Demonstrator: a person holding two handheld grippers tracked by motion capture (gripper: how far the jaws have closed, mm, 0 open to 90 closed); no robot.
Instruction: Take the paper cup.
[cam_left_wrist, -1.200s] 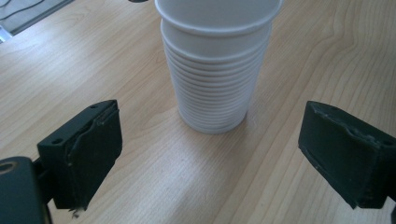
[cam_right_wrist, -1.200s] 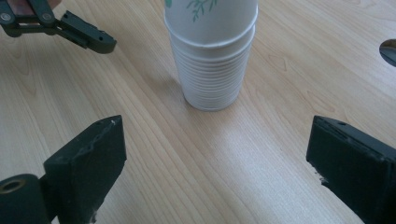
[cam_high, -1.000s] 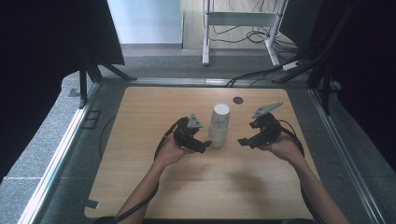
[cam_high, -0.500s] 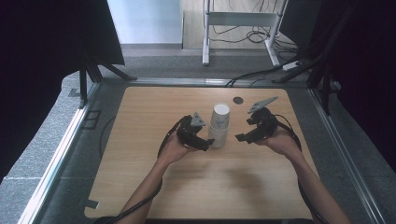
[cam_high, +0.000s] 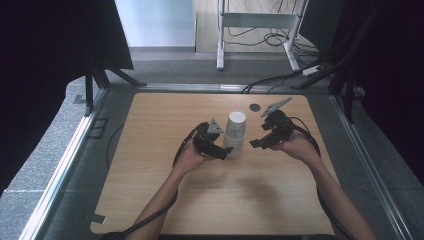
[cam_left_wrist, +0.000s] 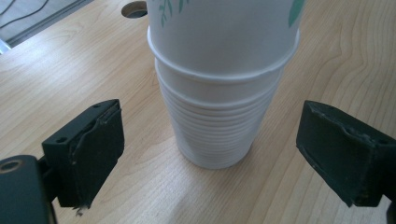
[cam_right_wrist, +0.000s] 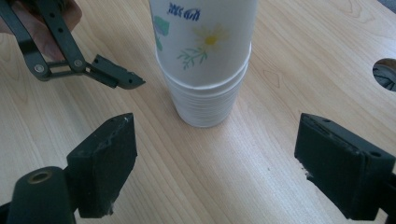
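Paper cups (cam_high: 234, 134), stacked upright between the wide-open, empty left gripper (cam_high: 223, 152) and right gripper (cam_high: 256, 143), could be toppled if nudged by one jaw before being clamped.

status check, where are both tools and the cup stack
Left tool open, straddling base of cup stack, not touching. Right tool open, short of it. Stack upright on table. Nothing in the way.
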